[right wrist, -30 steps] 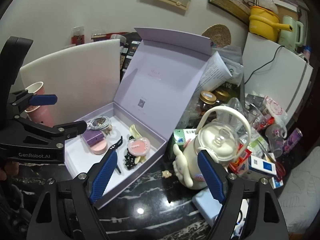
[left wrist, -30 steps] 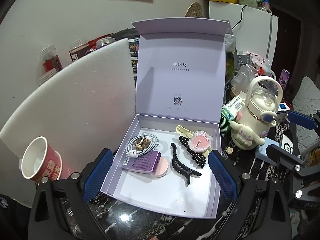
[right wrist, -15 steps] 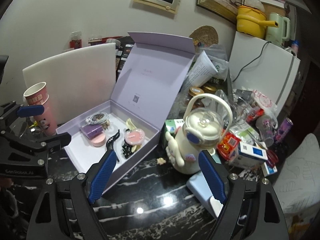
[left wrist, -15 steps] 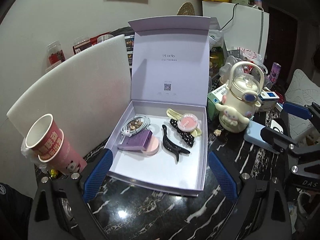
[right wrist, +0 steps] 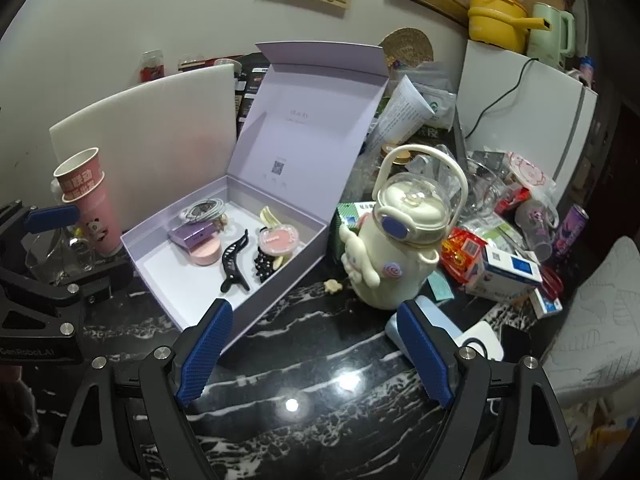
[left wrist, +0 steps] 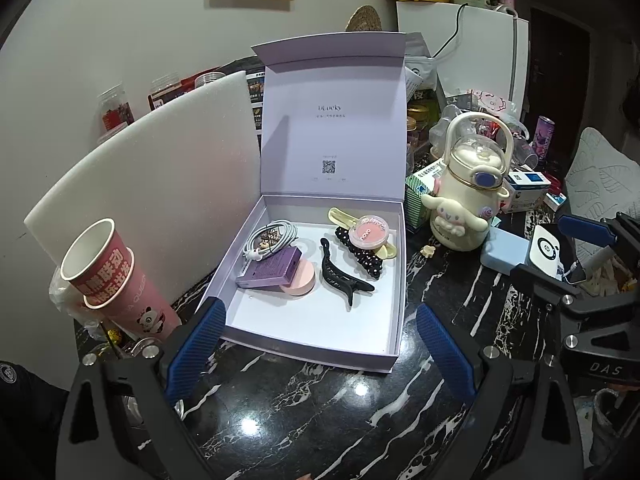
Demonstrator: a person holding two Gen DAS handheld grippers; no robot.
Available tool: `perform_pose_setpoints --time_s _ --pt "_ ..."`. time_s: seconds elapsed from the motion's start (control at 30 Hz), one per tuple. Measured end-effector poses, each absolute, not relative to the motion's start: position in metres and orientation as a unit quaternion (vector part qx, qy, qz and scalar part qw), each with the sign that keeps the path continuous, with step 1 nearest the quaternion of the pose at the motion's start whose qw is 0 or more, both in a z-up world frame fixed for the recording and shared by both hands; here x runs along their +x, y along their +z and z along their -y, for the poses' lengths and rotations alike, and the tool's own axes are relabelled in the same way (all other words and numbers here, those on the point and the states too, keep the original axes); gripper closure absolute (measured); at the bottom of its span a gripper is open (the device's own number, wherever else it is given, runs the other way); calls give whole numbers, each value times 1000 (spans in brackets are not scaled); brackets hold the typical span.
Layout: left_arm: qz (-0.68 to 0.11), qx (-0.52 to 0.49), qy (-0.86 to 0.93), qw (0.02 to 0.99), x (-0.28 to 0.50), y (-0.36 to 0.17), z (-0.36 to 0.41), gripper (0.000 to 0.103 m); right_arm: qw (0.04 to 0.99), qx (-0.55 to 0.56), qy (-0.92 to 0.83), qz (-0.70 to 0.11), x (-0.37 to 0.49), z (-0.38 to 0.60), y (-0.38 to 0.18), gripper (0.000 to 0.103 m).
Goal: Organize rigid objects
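An open lavender gift box (left wrist: 312,350) (right wrist: 276,296) stands on the black marble table, lid upright. Inside lie a coiled white cable (left wrist: 272,238), a small purple box (left wrist: 270,271) on a pink round compact (left wrist: 302,282), a black claw clip (left wrist: 340,276) (right wrist: 234,260), a polka-dot bow clip (left wrist: 360,254) and a pink blush pot (left wrist: 368,232) (right wrist: 278,240) on a yellow clip (left wrist: 340,216). My left gripper (left wrist: 318,330) (right wrist: 78,246) hovers open just before the box's front edge, holding nothing. My right gripper (right wrist: 314,316) (left wrist: 560,254) is open and empty, off the box's right front corner.
A cream character bottle (left wrist: 468,200) (right wrist: 400,240) stands right of the box, with a small cream charm (left wrist: 429,251) on the table between them. Stacked paper cups (left wrist: 108,276) and a white foam board (left wrist: 160,184) are on the left. A pale blue case (left wrist: 504,254) and packets crowd the right.
Both grippers have drawn back from the box, so it looks smaller and more marble table shows in front. Both stay open. Nothing in the box has moved.
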State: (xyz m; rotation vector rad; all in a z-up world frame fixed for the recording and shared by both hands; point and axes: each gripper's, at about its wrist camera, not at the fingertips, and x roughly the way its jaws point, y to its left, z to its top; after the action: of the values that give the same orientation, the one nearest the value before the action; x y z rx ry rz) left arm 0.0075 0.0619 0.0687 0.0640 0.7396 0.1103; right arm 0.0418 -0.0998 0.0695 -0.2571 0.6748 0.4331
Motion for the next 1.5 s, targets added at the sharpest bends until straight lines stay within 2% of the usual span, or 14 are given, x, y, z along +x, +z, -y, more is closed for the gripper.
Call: perform_pose_setpoints --time_s 1.5 --pt "-373 37 46 926 3 71 -58 6 914 -132 201 -325 33 106 73 18"
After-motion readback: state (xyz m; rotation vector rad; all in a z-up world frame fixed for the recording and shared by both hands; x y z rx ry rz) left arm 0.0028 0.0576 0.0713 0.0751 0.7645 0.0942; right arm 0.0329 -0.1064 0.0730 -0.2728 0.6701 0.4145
